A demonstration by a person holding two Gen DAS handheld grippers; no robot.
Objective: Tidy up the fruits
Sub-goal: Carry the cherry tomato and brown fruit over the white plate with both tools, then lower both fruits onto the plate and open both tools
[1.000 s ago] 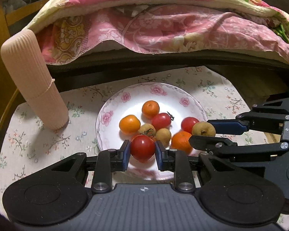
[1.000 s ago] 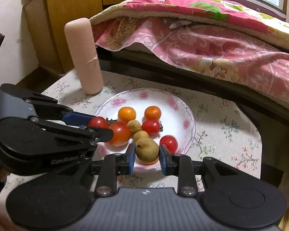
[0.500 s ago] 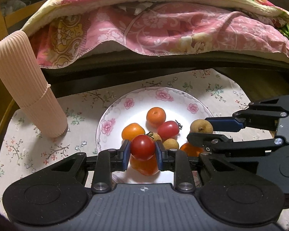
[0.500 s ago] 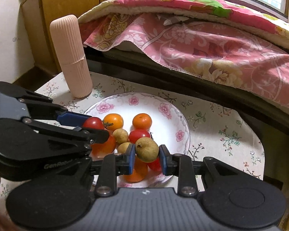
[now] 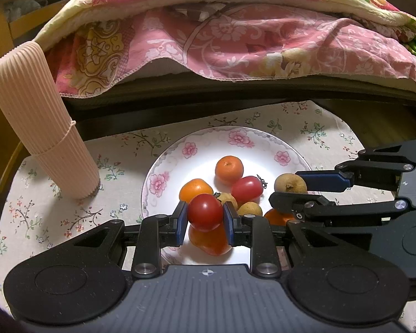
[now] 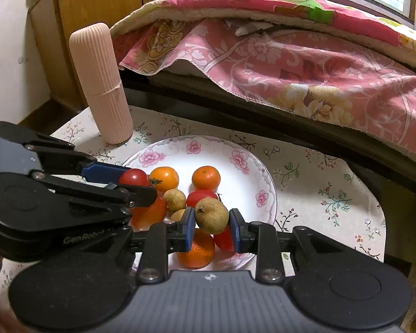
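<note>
The left gripper (image 5: 205, 212) is clamped on a red tomato (image 5: 205, 211), its blue pads pressed to the fruit's two sides, and the right gripper (image 6: 212, 217) is likewise closed on a brown longan (image 6: 211, 215), stem end up and to the left. Both fruits appear held above the plate (image 5: 263, 138) rather than resting on it, though how high cannot be told. Straight below and just ahead of the tomato lies a large orange-red tomato (image 5: 208, 240), and beyond it an orange (image 5: 196, 190), a second orange (image 5: 229, 165) farther back, a plum tomato (image 5: 246, 189) with its long axis running left to right, and two loose longans (image 5: 249, 209) between them. Under the held longan sit another orange (image 6: 197, 249) and a red tomato (image 6: 224, 239), near the plate's near rim. The two grippers stand side by side over the near half of the plate, the left one over its left part and the right one over its right, close but not touching. The relation that matters, in my judgement, is that each held fruit hangs directly over the heap, so any sorting move must carry it sideways clear of the pile: bare plate lies toward the far rim, and open tablecloth (image 5: 47, 216) lies left, short of the ribbed cylinder (image 5: 38, 119).
</note>
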